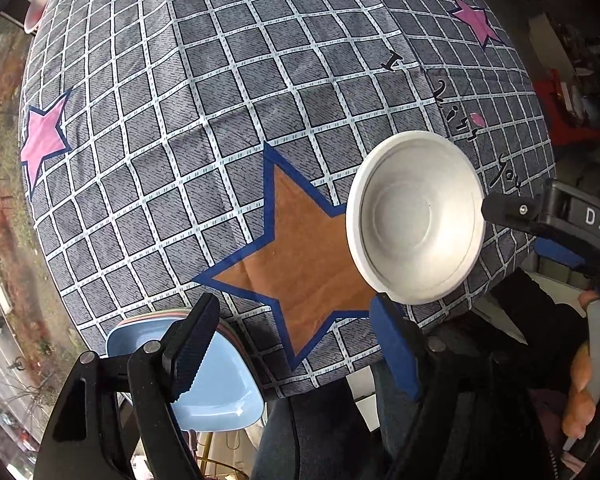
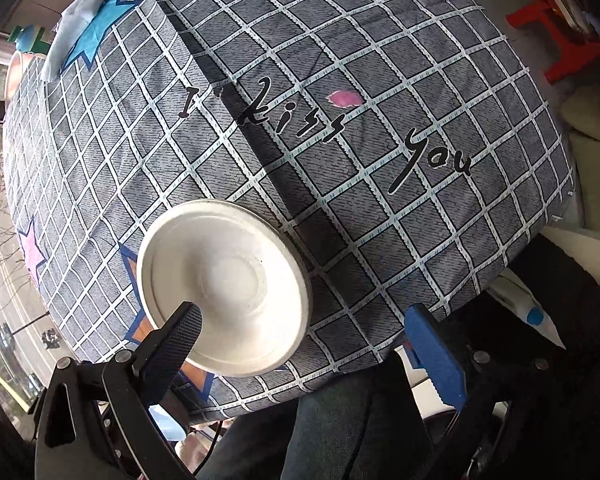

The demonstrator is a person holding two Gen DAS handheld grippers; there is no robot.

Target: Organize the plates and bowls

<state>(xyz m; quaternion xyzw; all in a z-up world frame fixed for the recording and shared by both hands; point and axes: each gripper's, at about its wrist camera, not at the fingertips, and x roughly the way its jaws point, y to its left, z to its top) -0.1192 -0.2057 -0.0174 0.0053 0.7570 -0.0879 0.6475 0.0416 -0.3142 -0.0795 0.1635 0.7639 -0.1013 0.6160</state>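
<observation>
White bowl point(image 1: 416, 216) sitting upright on checked cloth point(image 1: 228, 92) reading "I kiss you" over the surface; both hand-held grippers, left point(image 1: 296, 352) and right point(image 2: 304, 344), gaping wide, gripping nothing; right body lettered "DAS"

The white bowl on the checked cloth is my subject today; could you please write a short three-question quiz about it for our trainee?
1. True or false: the white bowl is gripped firmly between the two fingers of the right gripper.
2. Multiple choice: which printed shape on the checked cloth does the bowl partly cover? A) a pink star B) an orange star C) a blue star
3. Fill in: in the left wrist view, the object below the left gripper at the table's near edge is a light ____ plate.

Key:
1. False; the jaws stand wide apart, one finger only reaching over the rim.
2. B, the orange star.
3. blue
</observation>
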